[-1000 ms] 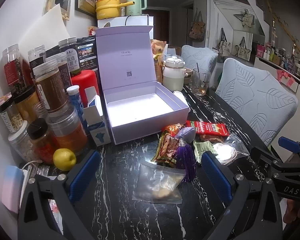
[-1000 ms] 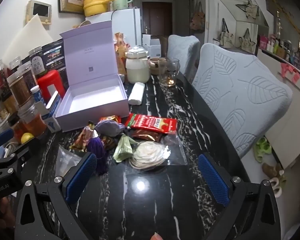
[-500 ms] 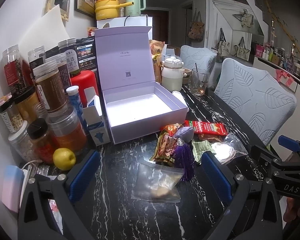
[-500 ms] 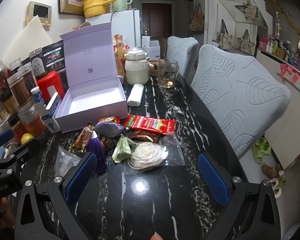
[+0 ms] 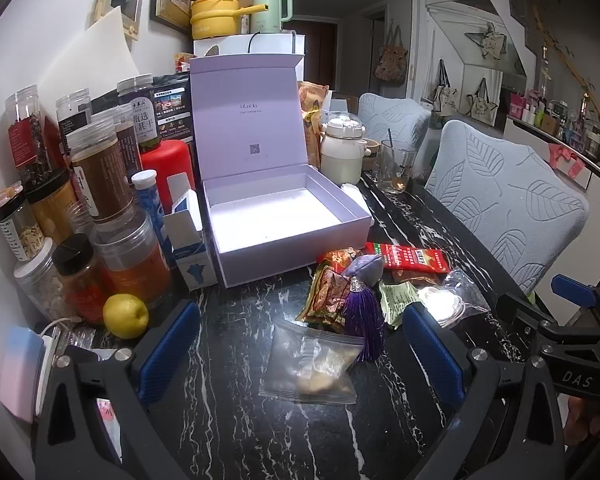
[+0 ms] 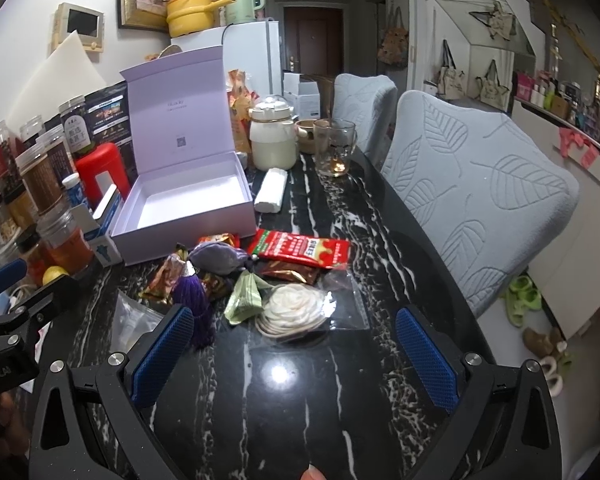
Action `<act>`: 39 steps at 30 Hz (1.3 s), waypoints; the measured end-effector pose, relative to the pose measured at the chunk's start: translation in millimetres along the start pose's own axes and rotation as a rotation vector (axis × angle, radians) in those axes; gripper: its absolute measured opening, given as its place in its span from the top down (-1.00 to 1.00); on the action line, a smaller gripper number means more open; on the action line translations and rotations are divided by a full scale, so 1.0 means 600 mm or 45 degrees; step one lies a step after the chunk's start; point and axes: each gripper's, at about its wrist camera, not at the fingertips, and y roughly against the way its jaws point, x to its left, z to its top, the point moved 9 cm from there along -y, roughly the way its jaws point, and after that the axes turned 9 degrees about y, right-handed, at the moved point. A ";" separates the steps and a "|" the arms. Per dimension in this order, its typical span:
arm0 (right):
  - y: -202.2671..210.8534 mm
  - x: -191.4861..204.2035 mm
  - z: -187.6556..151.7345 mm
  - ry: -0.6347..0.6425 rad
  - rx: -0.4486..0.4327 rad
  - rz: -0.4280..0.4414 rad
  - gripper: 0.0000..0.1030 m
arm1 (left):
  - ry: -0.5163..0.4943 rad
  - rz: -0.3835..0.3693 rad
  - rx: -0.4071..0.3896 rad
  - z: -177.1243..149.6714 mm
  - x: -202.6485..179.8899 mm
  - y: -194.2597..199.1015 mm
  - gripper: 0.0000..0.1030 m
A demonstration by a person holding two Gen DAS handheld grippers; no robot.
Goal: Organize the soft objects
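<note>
An open, empty lilac gift box (image 5: 284, 220) stands on the black marble table (image 5: 228, 380); it also shows in the right wrist view (image 6: 188, 200). In front of it lies a pile of soft packets: a clear bag of snacks (image 5: 312, 364), a purple sachet with a tassel (image 5: 364, 292), a red packet (image 5: 408, 258), a green packet (image 6: 246, 298) and a bagged white flower (image 6: 292, 310). My left gripper (image 5: 300, 348) is open above the clear bag. My right gripper (image 6: 288, 356) is open just short of the flower. Both are empty.
Jars, a red canister (image 5: 172, 168), a small carton (image 5: 190, 248) and a lemon (image 5: 125, 316) crowd the left edge. A white pot (image 6: 272, 140), a glass (image 6: 336, 148) and a white roll (image 6: 272, 190) stand behind the box. Padded chairs (image 6: 472, 208) line the right side.
Both grippers have drifted slightly, so the box and the packets sit a little differently in view. Nothing was grasped or moved on the table.
</note>
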 end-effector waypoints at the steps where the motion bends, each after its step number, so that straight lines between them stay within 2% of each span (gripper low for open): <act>1: 0.000 0.000 0.000 0.000 -0.001 0.000 -1.00 | 0.000 0.000 0.001 0.000 0.000 0.000 -1.00; 6: 0.000 0.002 -0.001 0.001 -0.001 0.001 -1.00 | 0.016 -0.002 0.033 -0.004 0.005 -0.001 -1.00; 10: -0.001 0.004 -0.004 -0.004 0.003 0.009 -1.00 | 0.008 -0.007 -0.020 -0.006 0.010 -0.004 -1.00; 17: -0.017 0.014 -0.027 -0.001 0.029 0.060 -1.00 | 0.004 -0.022 0.056 -0.038 0.019 -0.019 -1.00; 29: -0.056 0.036 -0.074 0.021 0.106 0.144 -1.00 | 0.064 -0.102 0.228 -0.099 0.018 -0.062 -1.00; 33: -0.070 0.036 -0.083 0.021 0.130 0.158 -1.00 | 0.055 -0.100 0.298 -0.115 0.016 -0.089 -1.00; 39: -0.091 0.027 -0.095 0.001 0.159 0.174 -1.00 | 0.047 -0.066 0.329 -0.125 0.013 -0.133 -1.00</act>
